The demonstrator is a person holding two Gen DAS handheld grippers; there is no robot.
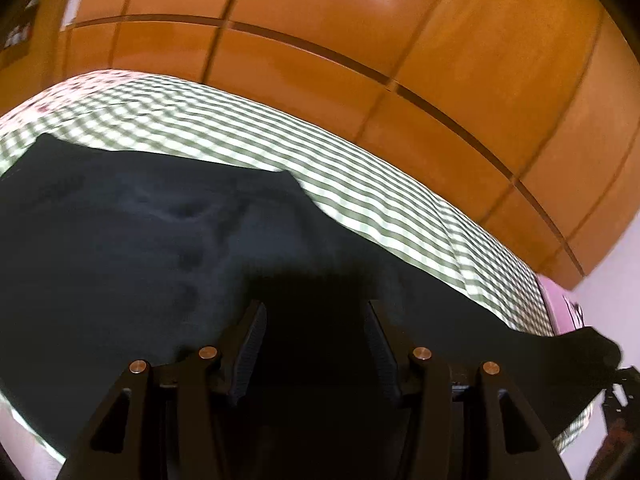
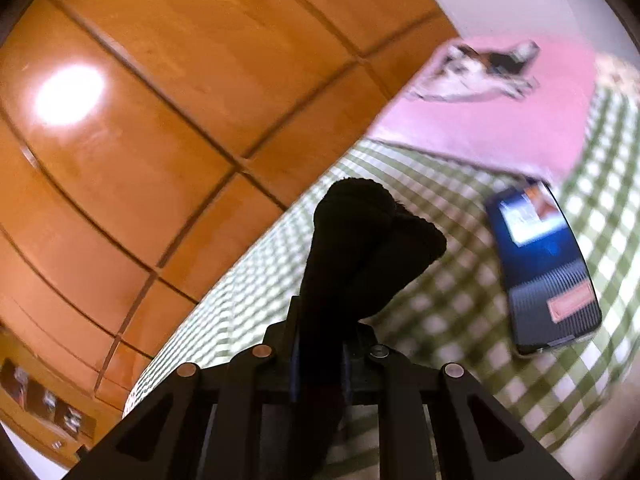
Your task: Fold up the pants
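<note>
Our right gripper [image 2: 320, 356] pinches the pants [image 1: 160, 248]; the left gripper [image 1: 316, 344] gapes empty. One-sided lifting could skew our fold on the bed [image 1: 360, 200].

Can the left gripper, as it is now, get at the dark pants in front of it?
Probably yes. The left gripper is open, and the dark pants lie spread on the checked sheet directly under and ahead of its fingers. Nothing stands between them. The right gripper already grips one bunched end.

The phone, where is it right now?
The phone shows in the right wrist view, on the right side, lying on the green checked sheet. It sits just below the pink pillow, apart from the black pants in the right gripper.
</note>
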